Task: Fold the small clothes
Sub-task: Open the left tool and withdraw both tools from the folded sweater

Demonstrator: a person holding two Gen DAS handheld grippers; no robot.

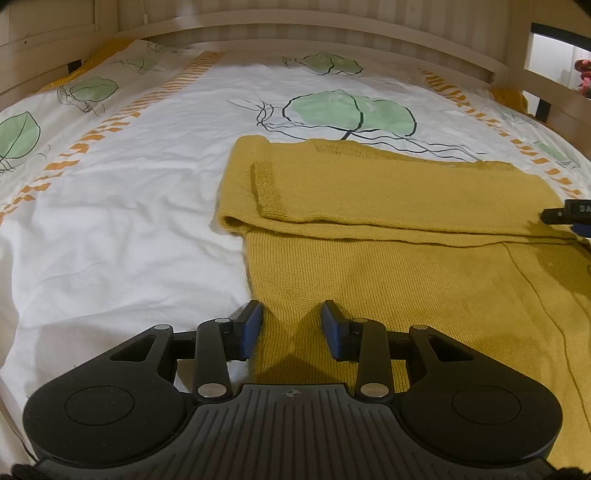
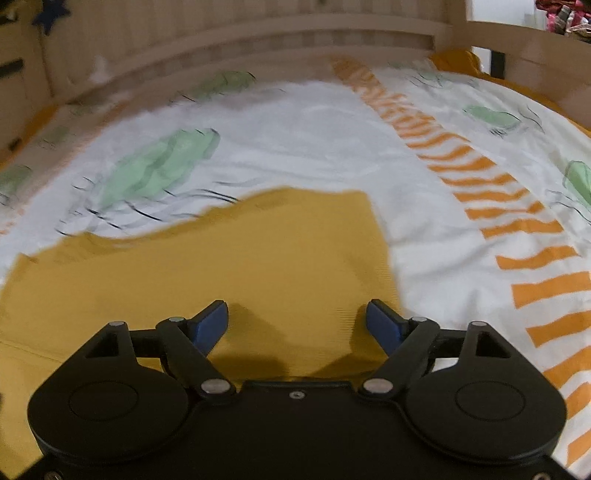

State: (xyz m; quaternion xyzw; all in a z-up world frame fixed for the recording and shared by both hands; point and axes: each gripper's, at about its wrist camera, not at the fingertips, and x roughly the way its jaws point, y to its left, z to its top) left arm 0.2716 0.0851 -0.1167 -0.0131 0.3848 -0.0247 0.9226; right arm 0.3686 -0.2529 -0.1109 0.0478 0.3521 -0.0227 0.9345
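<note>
A mustard-yellow knitted sweater [image 1: 388, 229] lies flat on the bed, with one sleeve folded across its body. My left gripper [image 1: 291, 317] is open and empty, low over the sweater's near left edge. My right gripper [image 2: 297, 319] is open and empty over the sweater's [image 2: 229, 266] right part, near its right edge; this view is motion-blurred. The tip of the right gripper [image 1: 569, 216] shows at the right edge of the left wrist view, over the sweater.
The bed cover [image 1: 122, 206] is white with green leaf prints and orange striped bands [image 2: 517, 229]. A wooden headboard [image 1: 295, 33] and side rail [image 1: 546, 85] border the bed. Bare cover lies left of the sweater and to its right.
</note>
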